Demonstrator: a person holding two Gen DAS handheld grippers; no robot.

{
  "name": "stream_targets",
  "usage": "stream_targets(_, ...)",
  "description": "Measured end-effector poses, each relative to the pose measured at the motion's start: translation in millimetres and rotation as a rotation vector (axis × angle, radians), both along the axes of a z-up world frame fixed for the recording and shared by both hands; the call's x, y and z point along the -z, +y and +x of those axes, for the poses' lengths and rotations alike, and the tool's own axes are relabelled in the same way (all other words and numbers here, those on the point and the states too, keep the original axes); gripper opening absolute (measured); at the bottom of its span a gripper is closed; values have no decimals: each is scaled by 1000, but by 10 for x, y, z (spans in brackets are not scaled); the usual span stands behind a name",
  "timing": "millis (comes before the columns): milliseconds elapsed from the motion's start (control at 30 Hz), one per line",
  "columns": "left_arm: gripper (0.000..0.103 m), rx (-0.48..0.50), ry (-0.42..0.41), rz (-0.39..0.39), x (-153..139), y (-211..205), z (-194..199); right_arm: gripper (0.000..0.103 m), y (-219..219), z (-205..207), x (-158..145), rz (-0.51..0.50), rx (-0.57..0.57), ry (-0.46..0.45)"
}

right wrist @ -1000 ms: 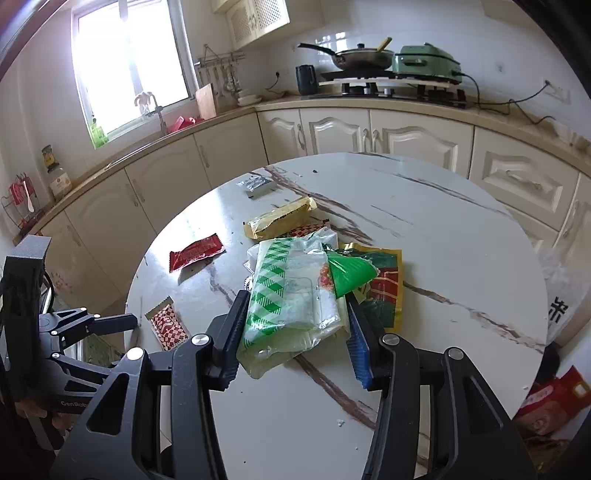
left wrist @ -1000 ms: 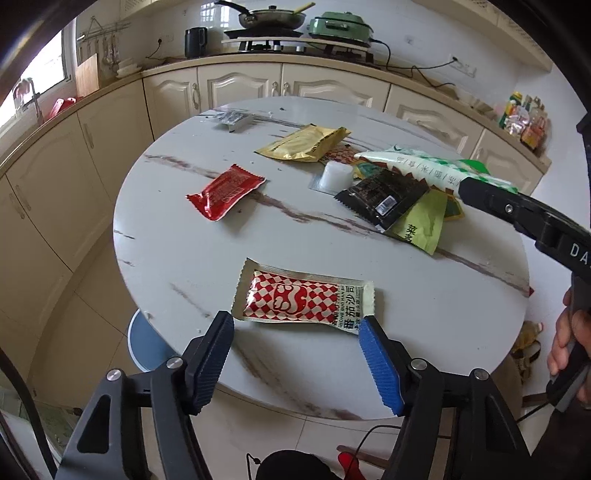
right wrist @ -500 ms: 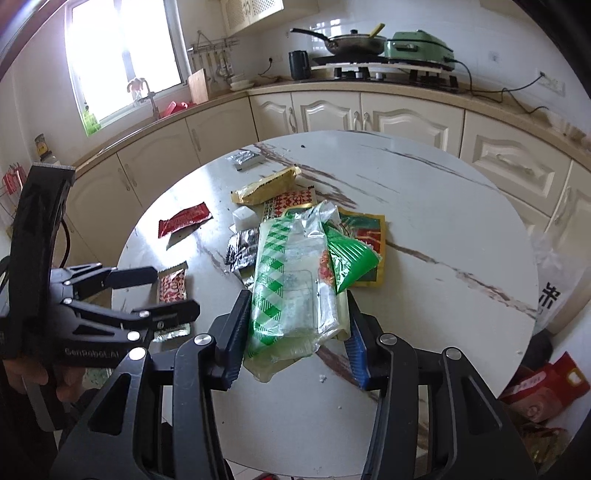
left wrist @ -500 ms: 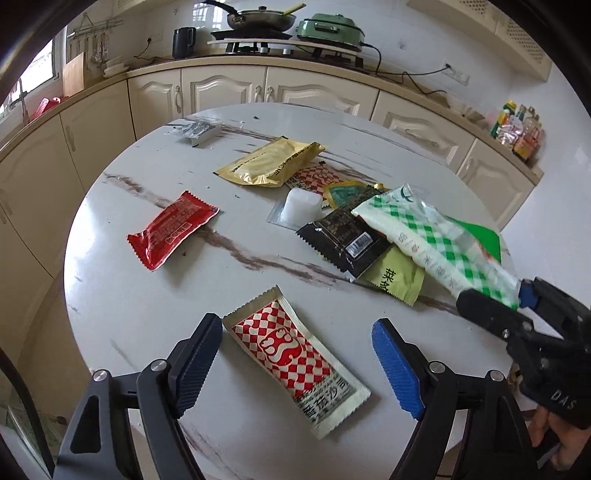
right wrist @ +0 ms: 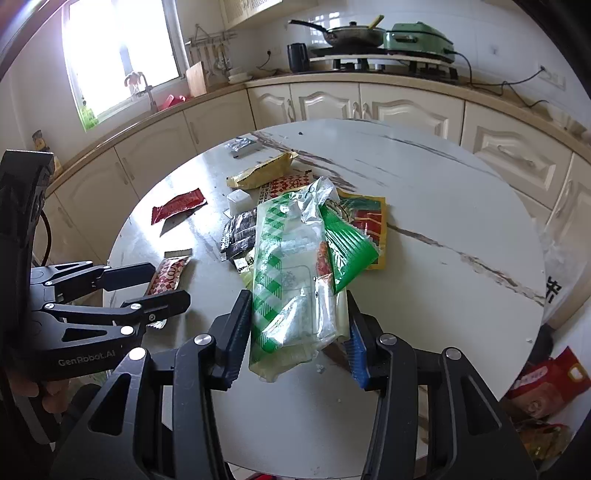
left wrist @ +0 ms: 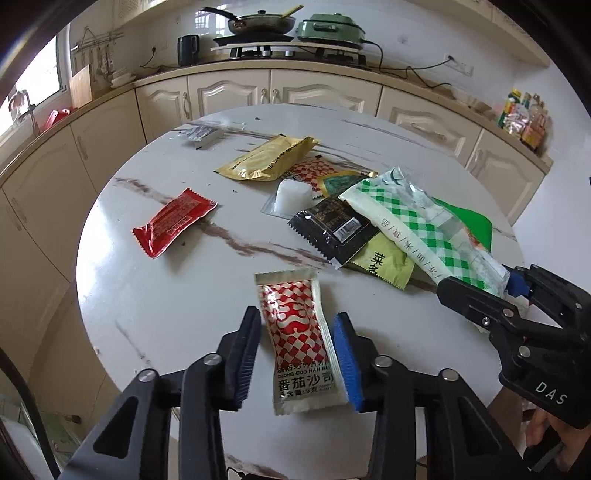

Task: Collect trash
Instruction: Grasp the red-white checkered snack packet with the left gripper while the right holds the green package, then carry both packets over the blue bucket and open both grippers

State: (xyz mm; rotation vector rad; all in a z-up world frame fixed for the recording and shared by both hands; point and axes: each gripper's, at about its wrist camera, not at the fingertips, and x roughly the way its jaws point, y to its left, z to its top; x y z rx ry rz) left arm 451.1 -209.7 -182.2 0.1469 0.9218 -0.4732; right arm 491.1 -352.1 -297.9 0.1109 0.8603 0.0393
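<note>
A red-and-white checked ketchup packet (left wrist: 297, 332) lies on the round marble table (left wrist: 155, 306) between the fingers of my left gripper (left wrist: 297, 354), which stand close on both sides of it. My right gripper (right wrist: 295, 334) is shut on a green-and-white checked plastic bag (right wrist: 288, 273) together with a green wrapper (right wrist: 347, 254). That bag also shows in the left wrist view (left wrist: 417, 221). A red sachet (left wrist: 173, 221), a gold pouch (left wrist: 266, 158), a black packet (left wrist: 332, 229), a yellow-green packet (left wrist: 384, 262) and a white cup (left wrist: 291, 195) lie on the table.
A small silver packet (left wrist: 201, 134) lies at the table's far edge. Cream cabinets and a counter with stove and pan (left wrist: 258, 22) curve behind. Bags (right wrist: 546, 384) sit on the floor at the right.
My left gripper has moved in over the checked ketchup packet and its fingers have narrowed around it. My right gripper still holds the green checked bag, slightly shifted.
</note>
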Motion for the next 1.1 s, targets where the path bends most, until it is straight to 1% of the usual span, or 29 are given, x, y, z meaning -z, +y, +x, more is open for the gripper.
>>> stream_targets(33,26,8,-5,-11,13,18,19,45,0,6,6,-1,-1,5)
stream_targets(67,25,21,-6,-26,25,48,37,45,2,5,8,-3,-1,5)
stream_targets(133,16,30,-2,-53,46,120,80,46,13,4,9,-7,-5,5)
stream_targets(233,11,29,17,-109,67,251,149,48,33,46,13,-30,-6,12)
stream_targets(333,8,26,8,-118,76,295,156,49,59,122,18,-63,-6,23)
stream_targets(400,7,33,3,-123,74,307,148,51,77,179,13,-79,-6,30)
stream_targets(433,6,34,1,-129,76,317,146,54,76,209,16,-87,-8,35)
stream_targets(467,6,38,4,-133,80,328,146,55,87,242,20,-102,-9,41)
stream_targets(600,7,49,-1,-141,89,329,131,54,145,361,83,-147,-30,82)
stream_targets(667,8,51,4,-138,93,325,138,50,161,382,101,-139,-40,87)
stream_targets(733,14,51,2,-127,79,300,111,48,157,370,98,-124,-36,78)
stream_targets(900,16,54,-7,-116,72,275,92,45,158,310,64,-73,-26,44)
stream_targets(933,16,55,-10,-116,72,278,92,44,159,301,51,-63,-24,34)
stream_targets(1000,11,67,-17,-115,69,278,81,43,166,287,18,-55,-22,21)
stream_targets(1033,7,72,-19,-122,68,291,78,42,172,278,-7,-50,-20,10)
stream_targets(1100,5,68,-28,-143,53,318,57,41,197,269,-55,-54,-21,-3)
